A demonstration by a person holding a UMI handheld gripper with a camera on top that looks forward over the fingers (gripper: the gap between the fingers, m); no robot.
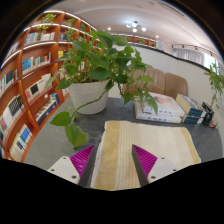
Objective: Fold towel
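Tongs point(112, 165): released, magenta pads point(81, 158) spread apart.
Towel: cream ribbed cloth towel point(135, 148) lies flat on the grey bench point(50, 140), between the fingers.
Beyond: leafy green plant in white pot point(88, 95); stacked books point(165, 108).

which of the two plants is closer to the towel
The leafy green plant in the white pot, standing just beyond the beige folded towel; the other plant stands far off.

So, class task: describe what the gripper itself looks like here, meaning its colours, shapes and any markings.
The gripper shows two pale, whitish fingers with blocky, angled outer shapes. Each carries a magenta pad on its inner face, roughly triangular in view and ribbed with fine lines. No cables, lettering or sleeves are visible.
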